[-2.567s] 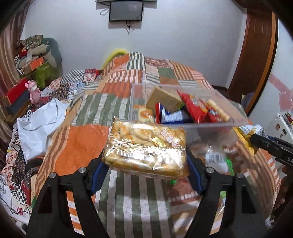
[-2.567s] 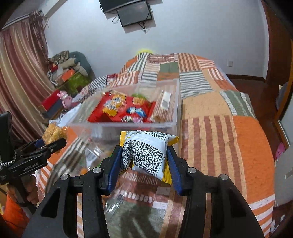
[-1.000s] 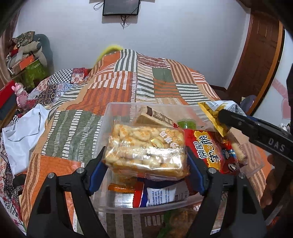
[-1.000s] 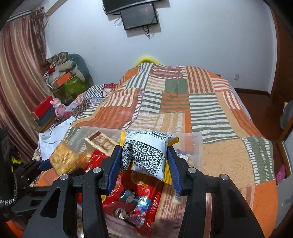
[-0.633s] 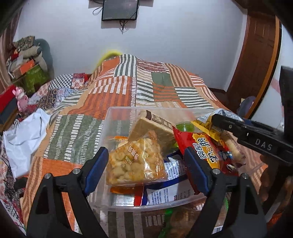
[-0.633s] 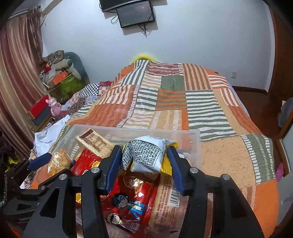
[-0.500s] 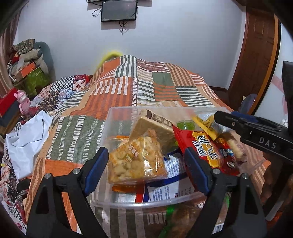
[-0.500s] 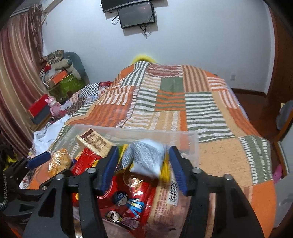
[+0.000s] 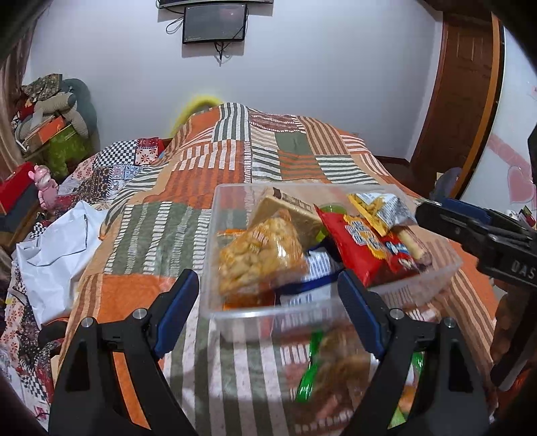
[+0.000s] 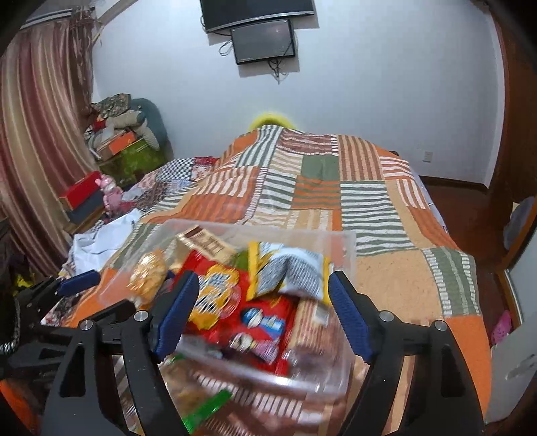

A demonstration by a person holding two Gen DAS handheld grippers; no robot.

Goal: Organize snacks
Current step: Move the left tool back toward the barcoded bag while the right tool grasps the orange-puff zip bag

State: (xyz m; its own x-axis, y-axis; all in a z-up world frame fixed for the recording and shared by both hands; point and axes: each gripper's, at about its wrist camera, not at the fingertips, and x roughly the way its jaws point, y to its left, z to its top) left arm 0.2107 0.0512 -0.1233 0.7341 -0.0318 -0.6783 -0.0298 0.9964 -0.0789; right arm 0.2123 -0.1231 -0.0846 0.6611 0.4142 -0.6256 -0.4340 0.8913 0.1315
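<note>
Clear plastic snack tub [image 9: 235,312] on patchwork quilt [image 9: 141,234]; green-wrapped snack [image 9: 308,369] lies outside, below left tongs [image 9: 268,312], nearer them; left and right tongs [image 10: 261,312] both spread, empty.

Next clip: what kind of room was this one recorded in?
Most likely a bedroom in a home. A bed under a striped patchwork quilt fills the middle, a TV is mounted on the wall above it, and a long curtain hangs on one side. The clear snack bin sits on the bed.

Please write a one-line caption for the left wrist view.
Open left gripper before a clear bin of snacks on a patchwork quilt.
</note>
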